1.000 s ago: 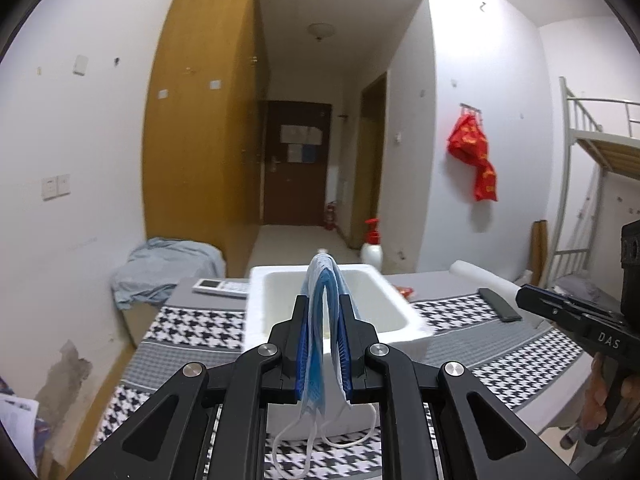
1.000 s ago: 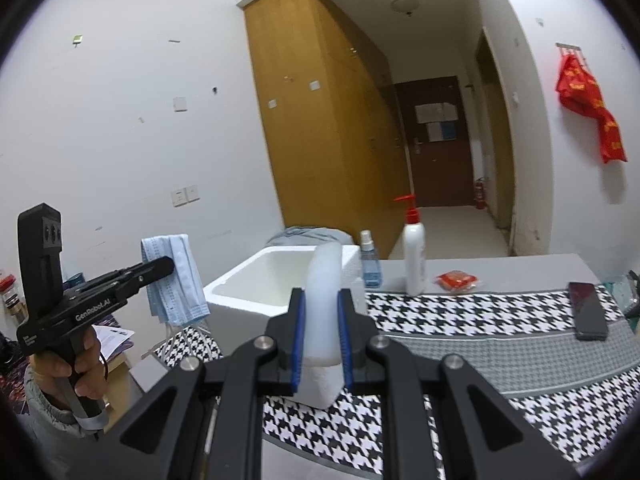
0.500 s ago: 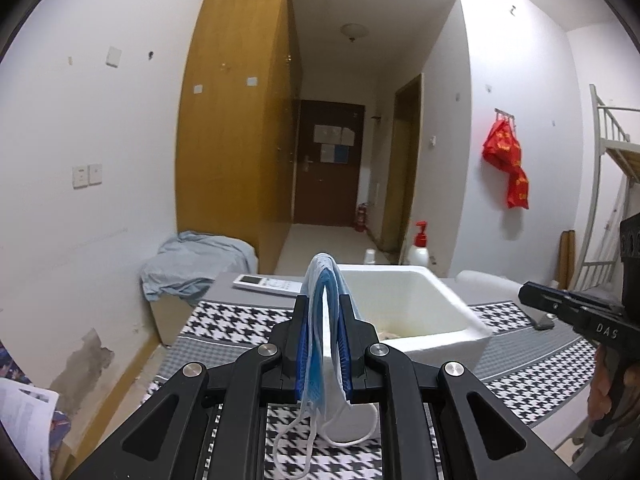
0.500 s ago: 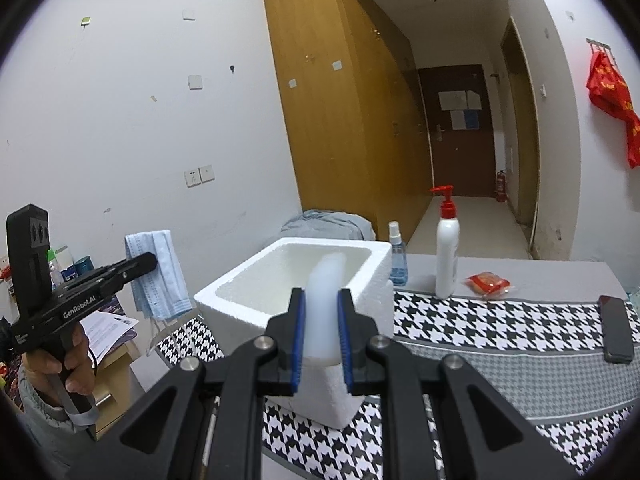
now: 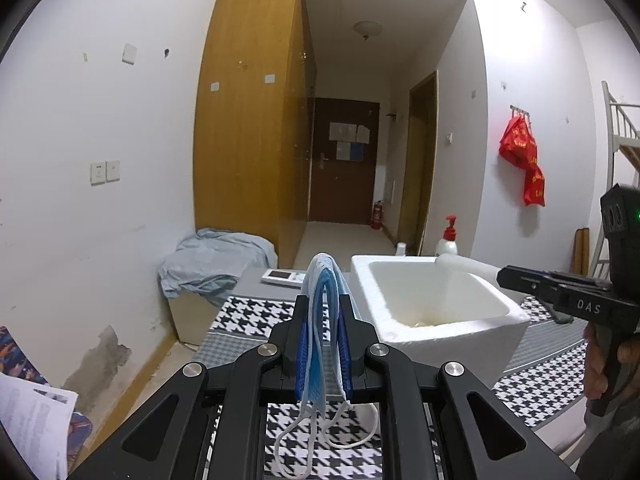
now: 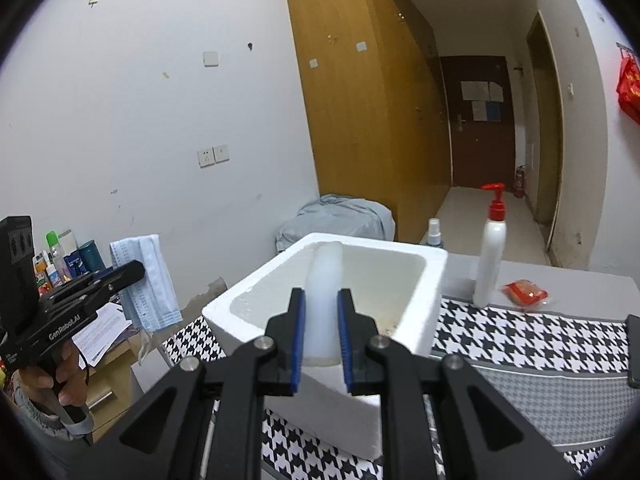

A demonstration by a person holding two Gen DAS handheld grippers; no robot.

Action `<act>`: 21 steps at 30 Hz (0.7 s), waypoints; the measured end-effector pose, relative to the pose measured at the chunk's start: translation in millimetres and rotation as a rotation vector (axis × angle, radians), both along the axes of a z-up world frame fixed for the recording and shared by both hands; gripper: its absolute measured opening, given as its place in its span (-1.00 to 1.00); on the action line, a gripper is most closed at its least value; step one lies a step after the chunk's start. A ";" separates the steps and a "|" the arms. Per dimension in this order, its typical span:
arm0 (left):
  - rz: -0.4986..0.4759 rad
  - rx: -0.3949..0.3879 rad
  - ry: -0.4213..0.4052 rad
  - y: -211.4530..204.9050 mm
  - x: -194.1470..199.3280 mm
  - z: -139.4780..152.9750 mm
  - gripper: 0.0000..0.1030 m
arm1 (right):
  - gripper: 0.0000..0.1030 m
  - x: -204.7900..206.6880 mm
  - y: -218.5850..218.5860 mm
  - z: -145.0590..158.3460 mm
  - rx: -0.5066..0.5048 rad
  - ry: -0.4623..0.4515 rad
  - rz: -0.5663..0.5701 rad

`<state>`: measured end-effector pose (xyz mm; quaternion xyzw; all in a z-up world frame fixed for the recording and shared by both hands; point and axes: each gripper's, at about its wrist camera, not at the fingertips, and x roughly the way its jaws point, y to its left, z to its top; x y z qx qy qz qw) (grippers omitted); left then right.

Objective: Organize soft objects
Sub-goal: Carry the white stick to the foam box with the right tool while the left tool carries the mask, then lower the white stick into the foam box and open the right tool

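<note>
My left gripper (image 5: 323, 344) has its jaws clamped on folded blue face masks (image 5: 322, 320) at the lower centre of the frame, ear loops dangling below. My right gripper (image 6: 321, 332) grips a white foam roll (image 6: 324, 300), held over the near rim of the white foam box (image 6: 434, 276), which stands on the houndstooth-covered counter (image 6: 520, 344).

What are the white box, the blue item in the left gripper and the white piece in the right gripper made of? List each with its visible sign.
White box: likely expanded polystyrene foam; thick walls, matte grainy surface.
Face masks in the left gripper: seemingly nonwoven fabric; pleated blue sheets, white elastic loops dangling.
White piece in the right gripper: possibly soft foam; matte, slightly translucent, rounded end. Uncertain.
</note>
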<state>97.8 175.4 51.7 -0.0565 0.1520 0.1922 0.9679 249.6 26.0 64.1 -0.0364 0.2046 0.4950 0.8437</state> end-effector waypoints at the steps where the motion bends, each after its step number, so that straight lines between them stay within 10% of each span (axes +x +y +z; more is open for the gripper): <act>1: 0.001 -0.002 0.002 1.6 0.3 -1.1 -0.72 | -0.63 0.2 4.6 -0.3 -0.005 0.000 0.004; 21: 0.015 -0.024 0.014 19.4 1.5 -9.6 -0.72 | -0.63 18.2 49.8 -9.9 -0.072 0.024 -0.015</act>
